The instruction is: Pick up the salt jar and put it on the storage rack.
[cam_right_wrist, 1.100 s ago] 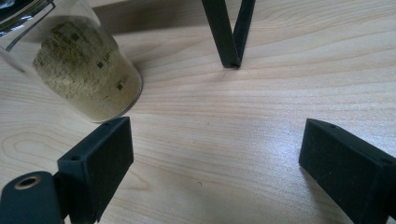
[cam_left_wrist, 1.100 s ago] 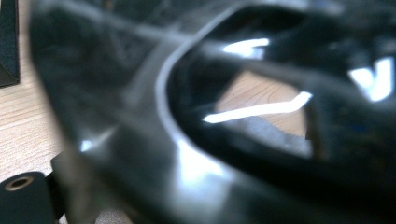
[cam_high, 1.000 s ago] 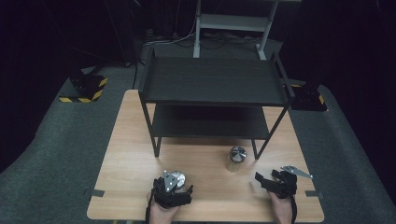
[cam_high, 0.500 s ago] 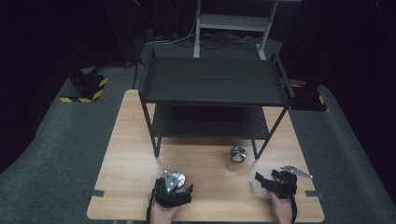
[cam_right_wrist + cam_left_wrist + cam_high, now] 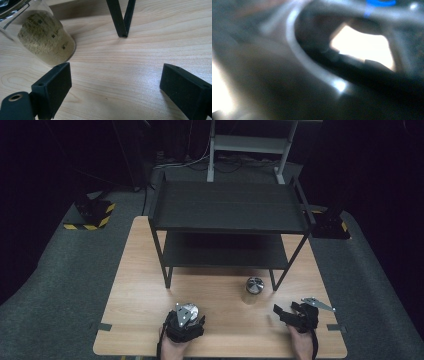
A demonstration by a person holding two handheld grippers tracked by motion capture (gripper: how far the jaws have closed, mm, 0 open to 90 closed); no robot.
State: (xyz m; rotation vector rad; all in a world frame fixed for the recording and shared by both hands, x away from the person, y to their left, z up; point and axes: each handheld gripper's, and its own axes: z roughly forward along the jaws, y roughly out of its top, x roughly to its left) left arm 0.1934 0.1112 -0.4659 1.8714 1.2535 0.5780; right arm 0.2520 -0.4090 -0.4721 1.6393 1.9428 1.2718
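My left gripper (image 5: 185, 319) sits near the table's front edge. Its jaws have just been closing. A silver round top (image 5: 189, 310) shows at its front. In the left gripper view a blurred thing with a shiny curved rim (image 5: 312, 65) sits right against the camera, apparently a jar between the jaws. A glass jar (image 5: 253, 289) with a silver lid stands by the shelf's front right leg. It holds a tan powder (image 5: 47, 42). My right gripper (image 5: 281, 313) rests open to the jar's right, and nothing lies between its jaws (image 5: 115, 92).
A black two-tier shelf (image 5: 227, 207) stands on the far half of the wooden table (image 5: 140, 285); one of its legs (image 5: 121, 17) meets the wood just beyond my right jaws. Dark floor surrounds the table, with striped stands at either side.
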